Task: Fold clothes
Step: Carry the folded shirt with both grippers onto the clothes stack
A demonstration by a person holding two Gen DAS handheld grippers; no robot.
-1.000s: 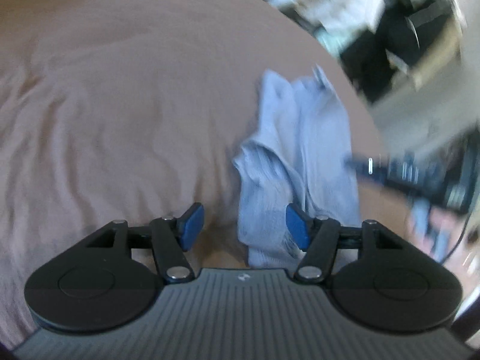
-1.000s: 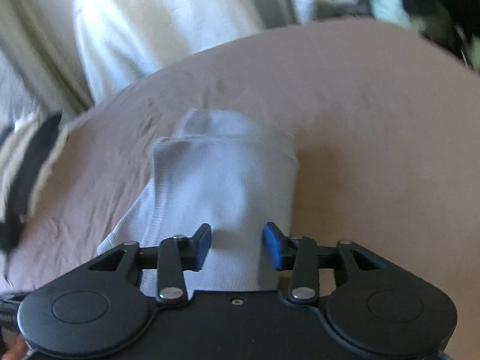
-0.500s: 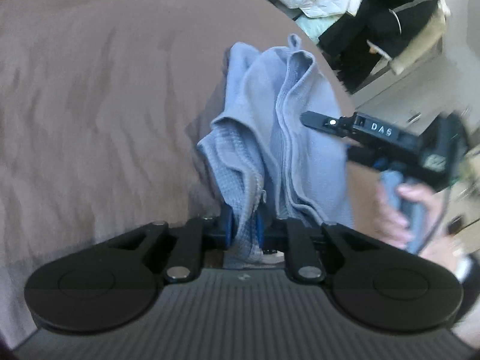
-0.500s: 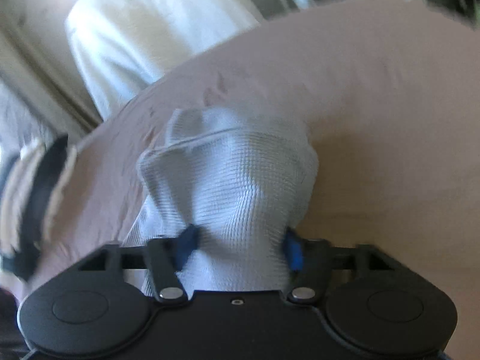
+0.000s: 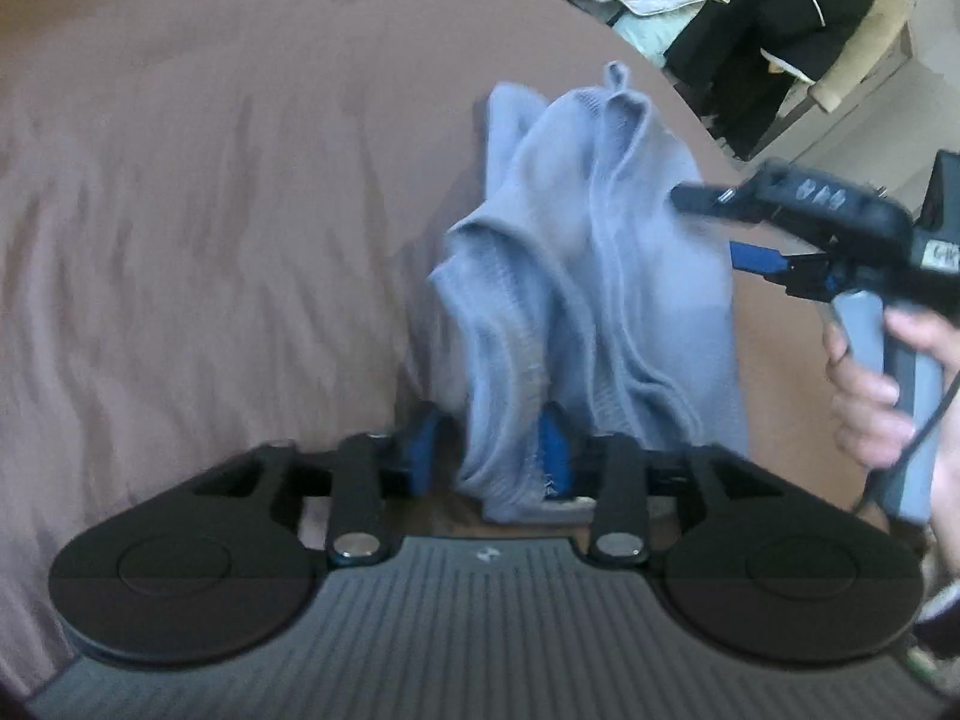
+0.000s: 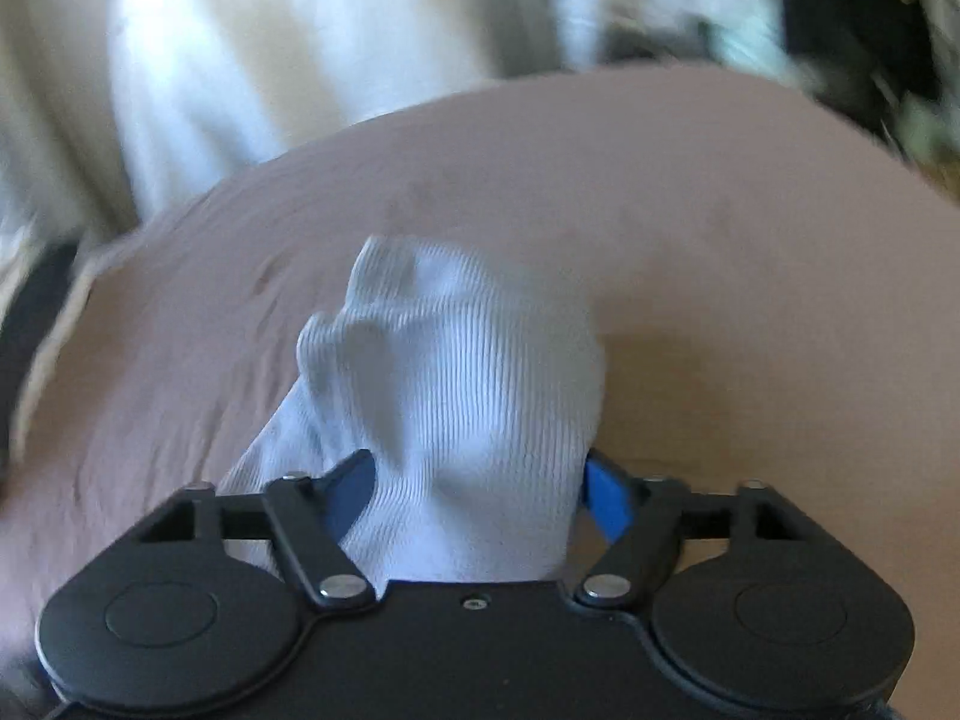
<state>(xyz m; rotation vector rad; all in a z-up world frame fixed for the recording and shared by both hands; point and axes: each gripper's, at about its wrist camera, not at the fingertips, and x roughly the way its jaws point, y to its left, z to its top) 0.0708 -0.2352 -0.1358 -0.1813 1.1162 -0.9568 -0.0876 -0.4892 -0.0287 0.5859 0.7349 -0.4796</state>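
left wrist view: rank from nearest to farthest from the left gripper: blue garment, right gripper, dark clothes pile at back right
1. blue garment: between the fingers of the left gripper, bunched up over the brown bedcover.
2. right gripper: off to the right, at the garment's right edge.
3. dark clothes pile: top right, beyond the edge of the bed.

Soft daylight fills both views, brightest toward one o'clock in the left wrist view, where pale floor shows. The blue garment point(image 5: 591, 276) casts a dim shadow on the brown bedsheet point(image 5: 210, 198) toward nine o'clock. Fisheye bending curves the bed edge into an arc. The right wrist view is motion-smeared from ten to two o'clock, while the garment's ribbing point(image 6: 480, 384) stays fairly crisp. The right tool point(image 5: 738, 228) looks slightly blurred.
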